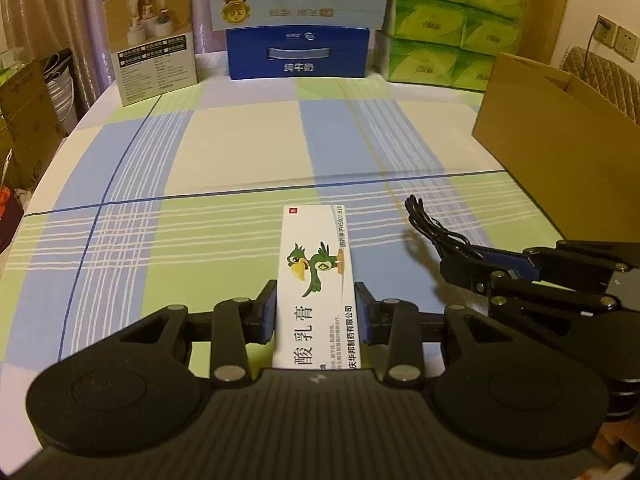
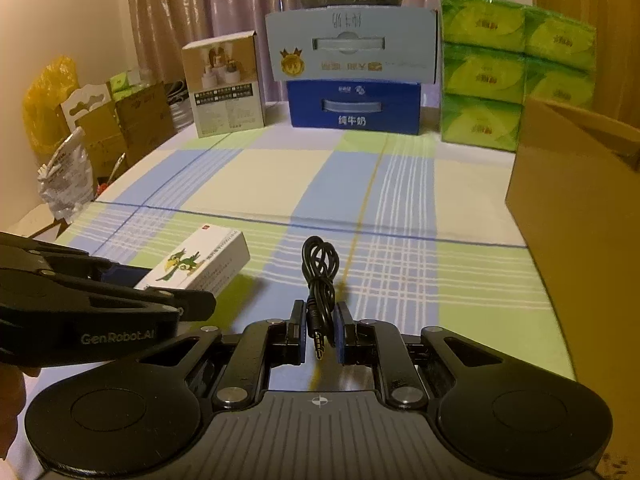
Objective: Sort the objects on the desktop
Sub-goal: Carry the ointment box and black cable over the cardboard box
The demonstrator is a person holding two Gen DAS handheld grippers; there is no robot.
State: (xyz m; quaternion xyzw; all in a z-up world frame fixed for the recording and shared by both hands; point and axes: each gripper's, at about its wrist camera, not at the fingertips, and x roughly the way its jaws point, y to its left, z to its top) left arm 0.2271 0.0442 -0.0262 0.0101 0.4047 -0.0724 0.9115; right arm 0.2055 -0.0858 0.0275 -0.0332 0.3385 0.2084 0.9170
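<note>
A white medicine box (image 1: 316, 280) printed with a green parrot sits lengthwise between the blue pads of my left gripper (image 1: 316, 306), which is shut on its sides. In the right wrist view the same box (image 2: 200, 264) hangs just over the checked tablecloth (image 2: 280, 184), throwing a shadow, with the left gripper (image 2: 160, 286) around it. My right gripper (image 2: 320, 334) is shut on a coiled black audio cable (image 2: 320, 276), whose jack plug points back toward the camera. From the left wrist, the cable (image 1: 428, 226) sticks out of the right gripper (image 1: 466, 266), above the cloth.
An open brown cardboard box (image 1: 560, 152) (image 2: 580, 220) stands at the right edge. Along the back are a product carton (image 1: 154, 44), two stacked milk cartons (image 1: 298, 56) and green tissue packs (image 1: 452, 28). Bags and boxes crowd the floor at the left (image 2: 80, 140).
</note>
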